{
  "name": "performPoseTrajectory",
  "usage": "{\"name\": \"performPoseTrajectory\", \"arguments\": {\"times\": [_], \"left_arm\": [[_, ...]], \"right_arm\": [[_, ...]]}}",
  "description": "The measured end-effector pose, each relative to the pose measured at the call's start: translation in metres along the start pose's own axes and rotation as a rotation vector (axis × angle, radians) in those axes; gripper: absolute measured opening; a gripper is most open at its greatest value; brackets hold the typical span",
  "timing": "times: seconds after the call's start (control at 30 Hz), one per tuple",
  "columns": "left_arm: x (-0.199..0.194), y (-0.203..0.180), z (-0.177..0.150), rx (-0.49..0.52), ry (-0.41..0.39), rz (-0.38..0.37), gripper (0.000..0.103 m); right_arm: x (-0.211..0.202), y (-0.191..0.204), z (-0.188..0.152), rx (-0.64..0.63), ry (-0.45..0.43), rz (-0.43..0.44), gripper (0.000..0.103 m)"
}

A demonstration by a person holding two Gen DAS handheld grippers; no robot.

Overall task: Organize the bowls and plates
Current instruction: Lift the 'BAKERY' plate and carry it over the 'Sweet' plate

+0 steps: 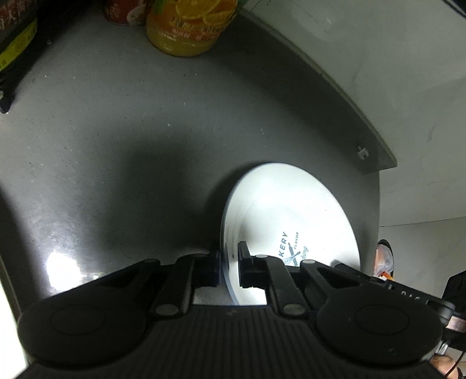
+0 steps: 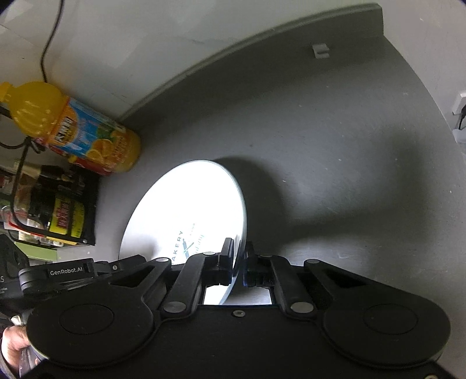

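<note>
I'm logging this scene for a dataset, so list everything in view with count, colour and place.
plate: one, white with dark printed lettering, near the table's right end, its rim gripped on opposite sides by both tools
table: one, dark grey, set against a pale wall
juice bottle: one, orange with a colourful label, at the back of the table by the wall
red can: one, beside the juice bottle, mostly cut off
dark packet: one, black with yellow label, left of the plate in the right wrist view
cable: one, black, hanging on the wall
left tool: black, shut on the plate's rim
right tool: black, shut on the plate's rim
</note>
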State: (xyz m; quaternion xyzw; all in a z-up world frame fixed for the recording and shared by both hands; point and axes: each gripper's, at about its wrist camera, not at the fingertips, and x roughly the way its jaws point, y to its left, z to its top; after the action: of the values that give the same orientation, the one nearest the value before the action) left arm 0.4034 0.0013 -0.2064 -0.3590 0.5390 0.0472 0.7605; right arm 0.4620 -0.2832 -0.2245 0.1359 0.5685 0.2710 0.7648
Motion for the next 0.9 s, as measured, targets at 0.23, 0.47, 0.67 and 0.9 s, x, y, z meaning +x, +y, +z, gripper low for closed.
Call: {"name": "performPoseTrajectory", "arguments": {"times": [0.23, 0.47, 0.67, 0.9], "left_arm": [[-0.029, 0.007, -0.003, 0.007, -0.050, -0.026, 0.009], [-0.060, 0.018, -0.012, 0.004, -0.100, -0.039, 0.009], [-0.092, 0.035, -0.024, -0.007, -0.147, -0.032, 0.009], [-0.118, 0.064, -0.039, -0.051, -0.178, -0.019, 0.009]], "right_arm": [[-0.016, 0.023, -0.006, -0.044, -0.034, 0.019, 0.006], [-0.025, 0.045, -0.020, -0.077, -0.049, 0.053, 0.007], [-0.024, 0.069, -0.034, -0.106, -0.048, 0.086, 0.007], [-0.018, 0.097, -0.051, -0.148, -0.021, 0.109, 0.007]]}}
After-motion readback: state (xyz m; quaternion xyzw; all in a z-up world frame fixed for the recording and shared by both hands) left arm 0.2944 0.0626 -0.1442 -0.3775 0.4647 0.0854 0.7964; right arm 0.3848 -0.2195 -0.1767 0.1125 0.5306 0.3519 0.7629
